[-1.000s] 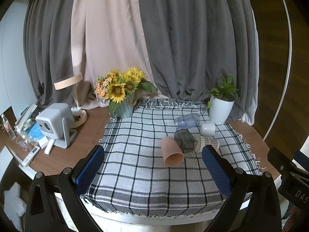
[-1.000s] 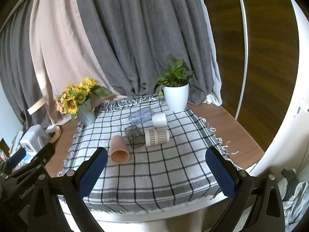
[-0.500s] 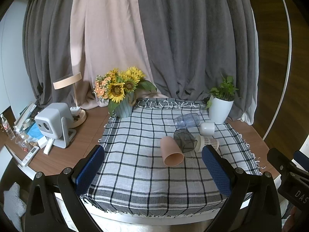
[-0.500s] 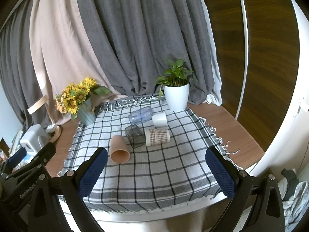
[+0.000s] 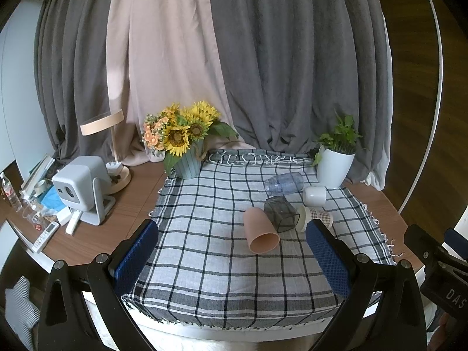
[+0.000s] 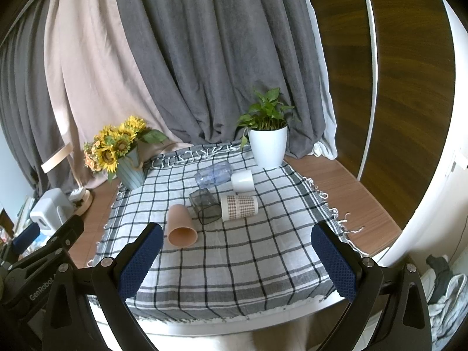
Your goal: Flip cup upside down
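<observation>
Left wrist view: the left gripper [image 5: 231,260] hangs above the near edge of the surface [image 5: 140,196], jaws spread wide and grasping nothing. On the checked cloth [image 5: 210,263], five cups lie in a cluster at about 1 o'clock from the gripper. The pink cup [image 5: 259,229] lies on its side, mouth toward the camera. The smoked grey cup [image 5: 281,213] lies just beside it, and the patterned cup [image 5: 316,218] lies at 3 o'clock of the grey one. The white cup [image 5: 314,196] and the clear cup [image 5: 283,182] lie farther back.

Right wrist view: the right gripper [image 6: 237,260] also hangs short of the cluster, jaws released and empty. The pink cup [image 6: 181,226] appears at 11 o'clock, the grey cup [image 6: 204,206] and patterned cup [image 6: 239,207] at 12 o'clock. (The left gripper body shows at the lower left edge.)

Task status: no flip is done. No cup stands mouth-down. The task does not identify the cup; the pink one is nearest. Remaining steps, by judgement: approach, grasp, invert, set down.
</observation>
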Tool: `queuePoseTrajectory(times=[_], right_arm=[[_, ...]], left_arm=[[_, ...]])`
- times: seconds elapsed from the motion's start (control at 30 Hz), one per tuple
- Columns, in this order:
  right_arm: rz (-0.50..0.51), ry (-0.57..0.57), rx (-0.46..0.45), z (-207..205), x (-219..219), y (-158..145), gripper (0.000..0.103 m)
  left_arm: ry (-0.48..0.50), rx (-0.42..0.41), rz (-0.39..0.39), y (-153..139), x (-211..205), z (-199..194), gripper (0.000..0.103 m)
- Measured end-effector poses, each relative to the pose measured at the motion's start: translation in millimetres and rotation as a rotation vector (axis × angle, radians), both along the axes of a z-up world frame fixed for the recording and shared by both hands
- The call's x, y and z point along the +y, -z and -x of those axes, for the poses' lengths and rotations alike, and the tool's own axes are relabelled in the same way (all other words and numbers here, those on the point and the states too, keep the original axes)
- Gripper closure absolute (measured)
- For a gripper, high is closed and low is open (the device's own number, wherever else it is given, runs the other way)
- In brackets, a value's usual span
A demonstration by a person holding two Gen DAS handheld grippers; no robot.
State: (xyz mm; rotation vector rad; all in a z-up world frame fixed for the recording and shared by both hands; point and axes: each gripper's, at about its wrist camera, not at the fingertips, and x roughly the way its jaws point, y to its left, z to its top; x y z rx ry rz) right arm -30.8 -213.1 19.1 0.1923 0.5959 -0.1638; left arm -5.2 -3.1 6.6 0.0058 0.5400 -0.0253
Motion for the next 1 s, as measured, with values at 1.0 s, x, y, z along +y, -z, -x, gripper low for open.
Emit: queuePoseTrajectory(times=[1.0], right_arm=[[0.012,-0.074,0.128,-55.3,-8.9,32.7,0.001]], left_arm=[[-0.076,0.174,0.012,40.3,-13.1,-60.0,0.0]])
